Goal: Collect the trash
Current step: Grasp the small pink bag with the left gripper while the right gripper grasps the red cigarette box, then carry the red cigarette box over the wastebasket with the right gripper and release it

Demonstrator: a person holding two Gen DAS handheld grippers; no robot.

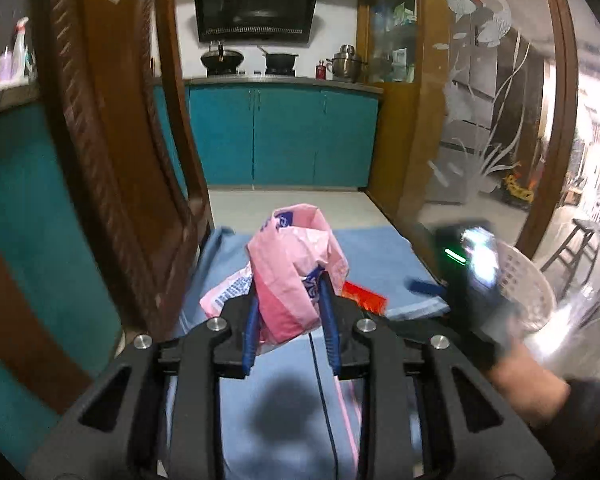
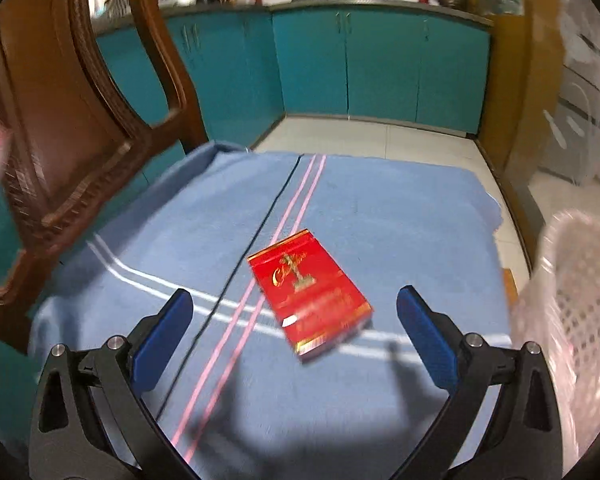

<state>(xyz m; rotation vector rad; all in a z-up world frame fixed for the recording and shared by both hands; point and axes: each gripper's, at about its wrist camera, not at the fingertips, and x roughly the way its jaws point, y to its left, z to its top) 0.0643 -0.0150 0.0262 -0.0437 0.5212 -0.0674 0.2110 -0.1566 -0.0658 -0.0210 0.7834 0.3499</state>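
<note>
Red packet: a flat red packet [image 2: 308, 294] with gold print lies on the blue cloth [image 2: 400, 216], across the cloth's pink stripes, skewed to the right gripper's line of approach.
Right gripper: the right gripper [image 2: 296, 312] hangs just short of the red packet, blue pads spread wide, nothing between them; the packet sits ahead of the gap, closer to the right-hand pad.
Pink bag: beyond the red packet from the left wrist view, a crumpled pink plastic bag [image 1: 292, 276] stands pinched in the left gripper [image 1: 288, 300], pads drawn in on its folds.
Basket: a white lattice basket [image 2: 572, 320] stands just to the right of the red packet, past the cloth's edge; judged the likely drop point.
Step in hand: likely the pick of the red packet.
Doing it well: turn the pads to meet the packet's long edges, lower until they straddle it, close gently; a thin carton may crush or skid on the cloth.
Chair: a carved wooden chair [image 2: 72, 120] rises left of the red packet, well apart.
</note>
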